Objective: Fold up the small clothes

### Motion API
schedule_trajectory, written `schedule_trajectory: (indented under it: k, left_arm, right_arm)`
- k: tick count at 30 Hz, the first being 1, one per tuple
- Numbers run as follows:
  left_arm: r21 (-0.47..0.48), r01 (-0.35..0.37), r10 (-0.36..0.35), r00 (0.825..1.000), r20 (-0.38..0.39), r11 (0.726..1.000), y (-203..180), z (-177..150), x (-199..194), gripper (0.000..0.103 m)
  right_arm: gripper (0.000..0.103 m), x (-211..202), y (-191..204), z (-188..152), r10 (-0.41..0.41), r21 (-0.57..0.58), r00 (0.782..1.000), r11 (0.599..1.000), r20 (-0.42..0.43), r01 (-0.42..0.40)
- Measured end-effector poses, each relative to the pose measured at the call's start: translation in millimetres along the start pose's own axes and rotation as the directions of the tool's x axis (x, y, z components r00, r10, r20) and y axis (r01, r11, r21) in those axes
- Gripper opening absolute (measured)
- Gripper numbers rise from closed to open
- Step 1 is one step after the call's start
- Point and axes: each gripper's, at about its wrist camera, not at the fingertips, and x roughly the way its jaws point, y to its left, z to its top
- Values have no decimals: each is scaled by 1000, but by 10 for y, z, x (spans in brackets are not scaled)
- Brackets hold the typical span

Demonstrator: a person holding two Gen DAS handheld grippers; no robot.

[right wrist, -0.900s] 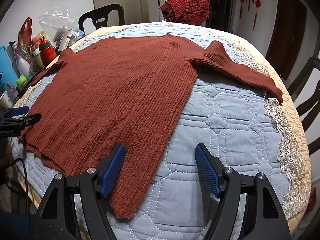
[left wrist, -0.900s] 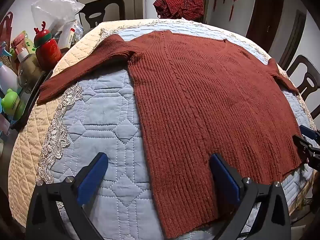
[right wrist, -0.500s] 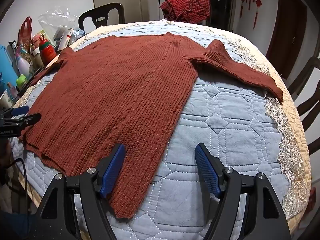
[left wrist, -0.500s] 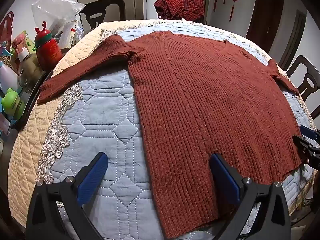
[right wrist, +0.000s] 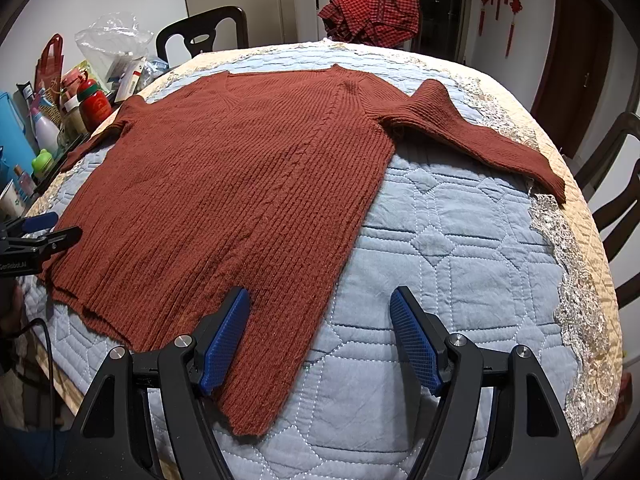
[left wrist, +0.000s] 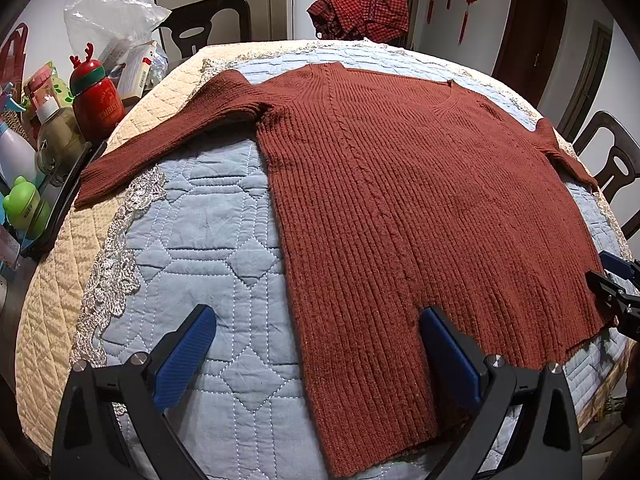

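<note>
While both pairs of tongs hang spread wide over the near edge of the bench (left wrist: 52,280), we see the sweater (left wrist: 400,208) lying flat and face up on the blue quilt (left wrist: 208,240) that covers the bench top. Its long axis runs from the hem, nearest us, to the V-neck at the far side, so the neck points away from us toward the red checked cloth (left wrist: 360,8) heaped at the far end. The sleeves reach out sideways, across that axis: the left one slopes down to the quilt's lace trim (left wrist: 116,256), and in the right wrist view the other sleeve (right wrist: 480,132) runs out to the right edge, its cuff just over the trim.

The left tongs (left wrist: 316,356) straddle the sweater's left hem corner, the right finger over the knit and the left finger over bare quilt, pinching nothing. The right tongs (right wrist: 320,336) straddle the right hem corner in the same way, left finger over the knit, right finger over quilt, also holding nothing. We cannot tell whether the fingers touch the cloth.

Bottles (left wrist: 96,100) and a plastic bag (left wrist: 108,16) crowd the left side beyond the quilt.
</note>
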Motion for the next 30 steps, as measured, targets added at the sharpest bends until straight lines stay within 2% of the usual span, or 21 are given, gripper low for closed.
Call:
schedule_trajectory:
  k: [30]
  left_arm:
    - [0,-3,3,1000,11,1000,-24,31,-34,103]
  right_arm:
    - [73,10,-17,2,-1,-1,1000,1000,1,1]
